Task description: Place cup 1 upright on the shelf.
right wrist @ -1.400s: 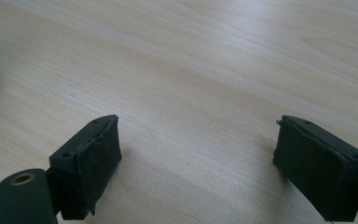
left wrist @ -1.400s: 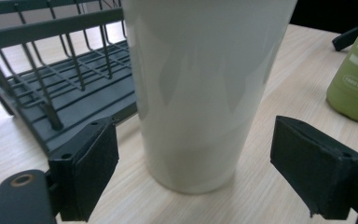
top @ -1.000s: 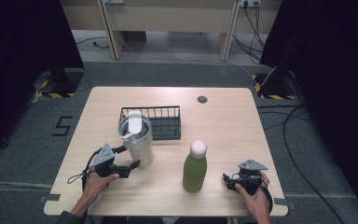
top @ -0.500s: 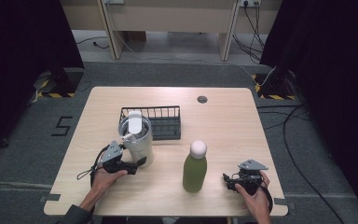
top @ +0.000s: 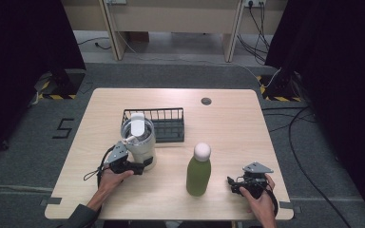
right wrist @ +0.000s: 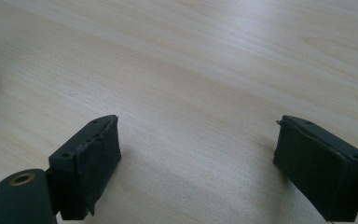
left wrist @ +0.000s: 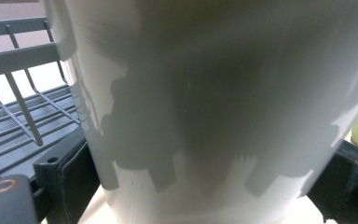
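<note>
High view: left tongs (top: pixel 140 166) low around white tumbler (top: pixel 139 140), forearm angled inward.

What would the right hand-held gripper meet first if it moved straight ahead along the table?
Probably the green bottle with the white cap; the right hand-held gripper points toward it across bare wood, though alignment is uncertain.

Your left gripper (top: pixel 140 166) is standing jaws wide around the white tumbler (top: pixel 140 140), and the wire basket (top: pixel 164 124) is touching the tumbler's far side, blocking any push away from you. Right of the tumbler, the green bottle (top: pixel 198 170) is standing near, leaving a bare strip of table (top: pixel 228 123) between them.
</note>
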{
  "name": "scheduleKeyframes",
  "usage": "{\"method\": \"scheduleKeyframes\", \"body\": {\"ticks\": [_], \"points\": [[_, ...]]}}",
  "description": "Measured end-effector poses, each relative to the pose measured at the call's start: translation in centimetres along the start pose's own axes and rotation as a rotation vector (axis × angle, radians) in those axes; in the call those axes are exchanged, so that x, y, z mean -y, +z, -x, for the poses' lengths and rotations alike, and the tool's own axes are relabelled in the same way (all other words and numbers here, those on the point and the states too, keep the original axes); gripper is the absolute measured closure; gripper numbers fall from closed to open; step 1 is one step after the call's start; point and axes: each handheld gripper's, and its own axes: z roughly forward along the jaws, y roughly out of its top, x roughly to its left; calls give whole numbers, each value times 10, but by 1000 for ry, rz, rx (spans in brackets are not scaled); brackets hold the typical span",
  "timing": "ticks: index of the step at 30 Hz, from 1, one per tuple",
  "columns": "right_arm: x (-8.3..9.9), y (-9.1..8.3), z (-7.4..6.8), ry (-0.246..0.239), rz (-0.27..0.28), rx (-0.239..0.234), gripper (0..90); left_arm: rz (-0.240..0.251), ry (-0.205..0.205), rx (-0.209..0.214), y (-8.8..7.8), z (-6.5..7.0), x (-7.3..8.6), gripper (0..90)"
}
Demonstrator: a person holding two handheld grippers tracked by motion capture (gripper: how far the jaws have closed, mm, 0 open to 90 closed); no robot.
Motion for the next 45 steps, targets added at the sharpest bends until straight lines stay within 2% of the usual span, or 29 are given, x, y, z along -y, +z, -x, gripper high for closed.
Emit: {"method": "scheduleKeyframes", "body": {"ticks": [11,25,29,30,32,37,42,45], "points": [[0,0,0,-2,-1,-1,141,18,-19,6,3,-1,1,94],[0,0,0,-3,-1,-2,141,10,7,1,2,0,-2,108],[0,0,0,-3,-1,-2,141,8,-2,16,-1,2,-6,109],[0,0,0,-3,-1,-2,141,8,19,20,-2,4,-9,109],[0,0,0,-3,-1,-2,141,2,28,18,-3,6,-11,108],[0,0,0,-3,-1,-2,141,-7,25,32,-4,13,-14,109],[0,0,0,-3,-2,-2,141,-5,5,36,-5,13,-17,109],[0,0,0,-3,-1,-2,141,1,9,34,-6,11,-19,109]]}}
